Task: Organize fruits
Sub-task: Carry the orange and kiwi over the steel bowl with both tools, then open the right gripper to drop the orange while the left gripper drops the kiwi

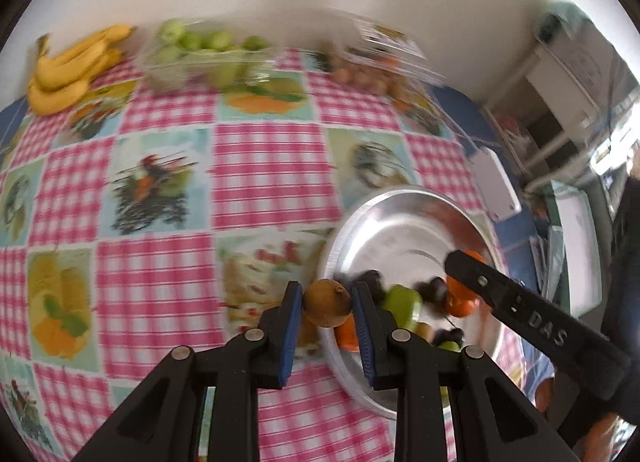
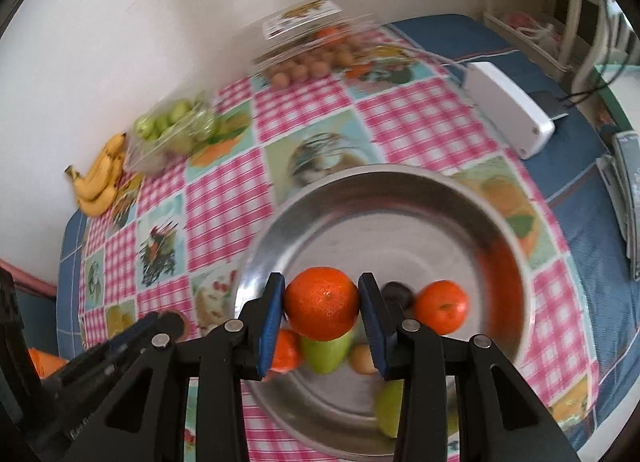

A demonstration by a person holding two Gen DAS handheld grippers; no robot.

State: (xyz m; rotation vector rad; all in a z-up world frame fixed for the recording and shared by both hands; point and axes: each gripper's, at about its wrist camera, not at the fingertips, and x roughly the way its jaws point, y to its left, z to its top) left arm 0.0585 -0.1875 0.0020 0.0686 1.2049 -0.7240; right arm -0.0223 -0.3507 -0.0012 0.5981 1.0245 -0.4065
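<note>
The left tool (image 1: 327,302) is pointing steeply down over the near-left rim of the metal bowl (image 1: 400,197), its blue pads closed tight on a brown kiwi (image 1: 328,302) that is hanging clear between them. The right tool (image 2: 322,310) is angling down just as steeply above the bowl's near side, its pads pressing on both flanks of an orange mandarin (image 2: 322,309). Beneath it, a second mandarin (image 2: 441,306), a green pear (image 2: 326,350), a dark plum (image 2: 396,294) and other fruit are lying in the bowl. On the checked table (image 1: 160,282) by the wall, bananas (image 1: 72,65) and a clear tray of green fruit (image 1: 196,53) are sitting side by side.
</note>
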